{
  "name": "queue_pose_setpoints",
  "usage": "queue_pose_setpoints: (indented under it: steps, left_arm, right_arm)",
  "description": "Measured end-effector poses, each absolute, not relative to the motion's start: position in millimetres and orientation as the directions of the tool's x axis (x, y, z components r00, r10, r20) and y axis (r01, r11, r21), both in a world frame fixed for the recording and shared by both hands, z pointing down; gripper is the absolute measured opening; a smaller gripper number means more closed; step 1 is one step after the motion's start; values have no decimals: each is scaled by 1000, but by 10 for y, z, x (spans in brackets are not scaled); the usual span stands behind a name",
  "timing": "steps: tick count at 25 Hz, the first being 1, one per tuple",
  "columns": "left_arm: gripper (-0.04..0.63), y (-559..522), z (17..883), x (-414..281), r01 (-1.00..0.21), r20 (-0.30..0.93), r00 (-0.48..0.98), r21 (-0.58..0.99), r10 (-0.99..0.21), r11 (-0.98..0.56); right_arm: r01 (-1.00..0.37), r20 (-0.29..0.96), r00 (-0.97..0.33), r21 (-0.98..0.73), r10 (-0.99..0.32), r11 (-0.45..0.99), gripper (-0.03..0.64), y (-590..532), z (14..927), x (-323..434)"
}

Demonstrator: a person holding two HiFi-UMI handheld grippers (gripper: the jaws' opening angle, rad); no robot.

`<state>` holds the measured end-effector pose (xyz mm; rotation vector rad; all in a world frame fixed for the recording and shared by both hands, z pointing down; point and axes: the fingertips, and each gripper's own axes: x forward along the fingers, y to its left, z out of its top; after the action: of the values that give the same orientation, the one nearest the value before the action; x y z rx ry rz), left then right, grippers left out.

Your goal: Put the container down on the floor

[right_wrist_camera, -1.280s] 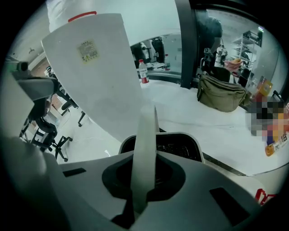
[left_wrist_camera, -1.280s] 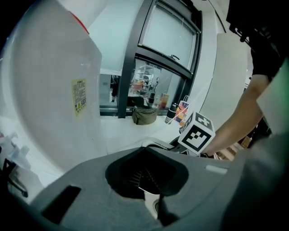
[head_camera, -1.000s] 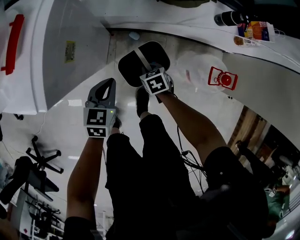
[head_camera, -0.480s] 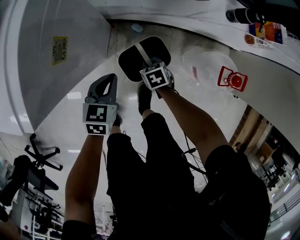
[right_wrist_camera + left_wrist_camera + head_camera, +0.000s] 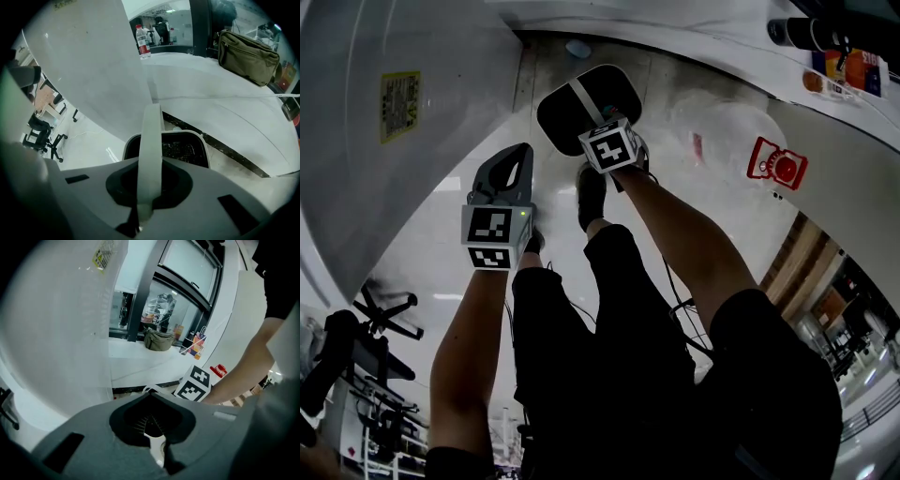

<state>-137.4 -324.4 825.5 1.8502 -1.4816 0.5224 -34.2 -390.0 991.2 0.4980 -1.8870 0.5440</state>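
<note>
The right arm reaches forward and down, right gripper [image 5: 602,127] fingers clamped on the white handle [image 5: 151,140] of the black, white-rimmed container [image 5: 567,111]. The left gripper [image 5: 508,167] is level beside it, fingers closed and empty.

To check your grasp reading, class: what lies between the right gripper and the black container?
Only the white handle of the container, pinched in the right gripper; the right gripper view shows it.

Both arms stretched forward and down, forearms bare. Left arm [image 5: 469,347] nearer, left gripper [image 5: 517,155] jaws together, nothing between them. Right arm [image 5: 684,244] reaches farther, right gripper [image 5: 598,122] jaws clamped on container handle [image 5: 150,154], which runs up between them. Grippers near each other, apart, right one ahead.
</note>
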Motion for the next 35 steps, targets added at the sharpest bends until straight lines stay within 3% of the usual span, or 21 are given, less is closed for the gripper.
queue_pose_setpoints:
  steps: [32, 33, 35]
  left_arm:
    - [6, -2966, 8394, -1133, -951, 719, 257, 305, -646, -38]
    - [6, -2963, 8389, -1127, -951, 719, 258, 306, -645, -40]
    - [6, -2962, 8375, -1136, -951, 721, 259, 308, -643, -38]
  right_arm:
    - [-520, 939, -340, -145, -48, 841, 17, -3748, 10011, -181]
    - [-517, 939, -341, -152, -40, 842, 37, -3734, 9994, -186]
    - [-508, 943, -329, -143, -38, 850, 146, -3728, 9969, -177]
